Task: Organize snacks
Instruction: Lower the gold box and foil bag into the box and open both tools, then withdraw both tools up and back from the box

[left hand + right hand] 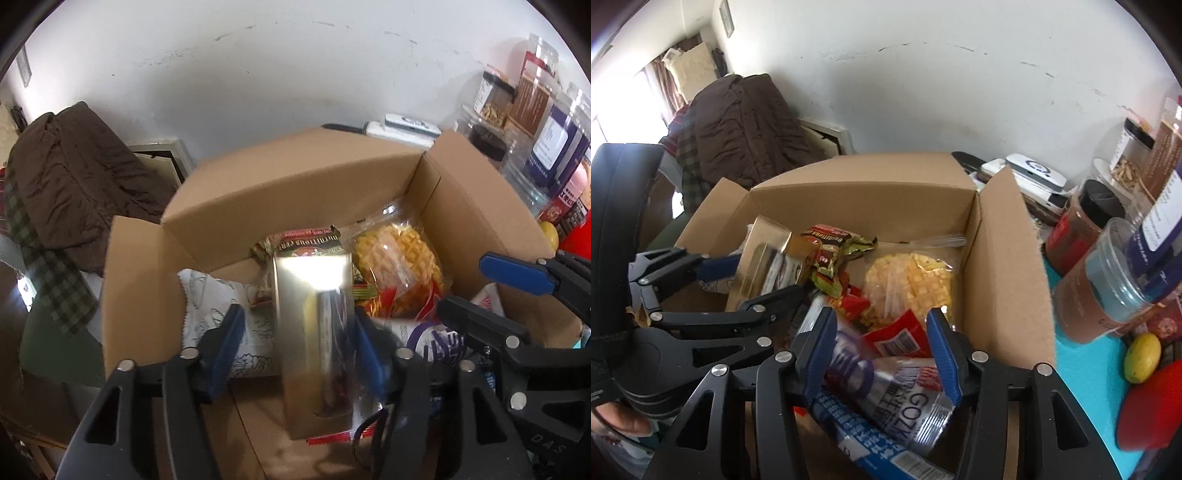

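Off to my left a crumpled brown quilted blanket (738, 125) lies heaped against the scuffed white wall (923, 81). A white flat device (1034, 171) sits at the surface's far edge.

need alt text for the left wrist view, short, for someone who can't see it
The left gripper straddles a shiny gold box standing in an open cardboard box of snacks, its blue pads not clearly pressing it. Behind lie a waffle bag and a green packet; the right gripper reaches in from the right.
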Motion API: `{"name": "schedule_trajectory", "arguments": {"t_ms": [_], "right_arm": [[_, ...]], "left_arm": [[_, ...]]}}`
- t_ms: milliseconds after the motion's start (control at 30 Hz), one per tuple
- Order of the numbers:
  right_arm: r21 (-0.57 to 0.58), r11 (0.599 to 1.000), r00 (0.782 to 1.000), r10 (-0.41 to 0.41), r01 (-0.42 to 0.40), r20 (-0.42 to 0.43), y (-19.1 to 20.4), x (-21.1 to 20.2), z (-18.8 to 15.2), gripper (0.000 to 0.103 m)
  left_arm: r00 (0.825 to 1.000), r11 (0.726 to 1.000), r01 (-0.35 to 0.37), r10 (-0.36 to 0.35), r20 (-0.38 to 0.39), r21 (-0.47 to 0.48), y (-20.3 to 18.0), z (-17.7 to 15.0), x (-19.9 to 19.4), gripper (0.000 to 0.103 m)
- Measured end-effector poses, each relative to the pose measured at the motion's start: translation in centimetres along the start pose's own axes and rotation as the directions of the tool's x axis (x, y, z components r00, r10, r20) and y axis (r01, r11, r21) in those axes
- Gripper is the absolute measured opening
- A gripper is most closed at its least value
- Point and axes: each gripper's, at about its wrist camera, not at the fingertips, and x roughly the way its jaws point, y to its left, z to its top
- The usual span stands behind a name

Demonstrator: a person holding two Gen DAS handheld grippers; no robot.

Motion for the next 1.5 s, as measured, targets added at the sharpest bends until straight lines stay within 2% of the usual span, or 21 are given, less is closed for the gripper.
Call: {"name": "schedule_trajectory", "arguments": {"t_ms": [67, 333, 733, 967, 1067, 1200, 1267, 1367, 1433, 1500], "right_arm": [[0.002, 1.000, 1.000, -0.005, 0.005, 0.003, -0.1, -0.3, 0.0, 0.051], [-0.006, 1.000, 0.998, -0.012, 0.013, 0.060, 0.3, -2.8, 0.8, 0.051], [-0.037, 0.998, 0.974, -0.040, 0.050, 0.222, 1.6, -9.5, 2.0, 0.051], [-0.054, 0.996, 0.944, -0.050, 0.072, 0.326, 2.6, -14.2, 1.4, 0.051], [-0.063, 0.995, 0.929, -0.052, 0.080, 0.368, 3.1, -16.2, 0.9, 0.051], [-0.069, 0.994, 0.910, -0.052, 0.088, 0.412, 3.8, -18.5, 0.2, 0.051], [-0.072, 0.993, 0.898, -0.051, 0.091, 0.438, 4.1, -19.8, -0.4, 0.057], [-0.080, 0.992, 0.885, -0.047, 0.095, 0.464, 4.5, -21.4, -1.2, 0.058], [-0.083, 0.992, 0.875, -0.044, 0.096, 0.482, 4.8, -22.4, -1.8, 0.064], [-0.087, 0.992, 0.865, -0.038, 0.093, 0.500, 5.1, -23.3, -2.5, 0.066]], "left_arm": [[1.000, 1.000, -0.013, 0.014, 0.020, -0.006, 0.2, 0.1, -0.7, 0.069], [0.994, 0.999, -0.026, 0.029, 0.108, -0.032, 0.7, 1.1, -4.3, 0.069], [0.974, 0.999, -0.026, 0.036, 0.224, -0.048, 0.7, 1.3, -10.7, 0.069], [0.948, 0.998, -0.028, 0.044, 0.316, -0.055, 0.5, 0.2, -15.8, 0.070], [0.935, 0.998, -0.027, 0.046, 0.350, -0.060, 0.3, -0.4, -17.8, 0.079], [0.917, 0.998, -0.026, 0.048, 0.396, -0.061, 0.2, -1.4, -20.4, 0.080], [0.909, 0.998, -0.019, 0.042, 0.414, -0.060, 0.1, -2.0, -21.6, 0.080], [0.894, 0.998, -0.024, 0.050, 0.446, -0.063, 0.0, -3.1, -23.6, 0.081], [0.882, 0.997, -0.028, 0.055, 0.468, -0.065, -0.1, -3.9, -24.8, 0.088], [0.868, 0.996, -0.039, 0.071, 0.492, -0.075, -0.3, -4.8, -25.9, 0.102]]}}
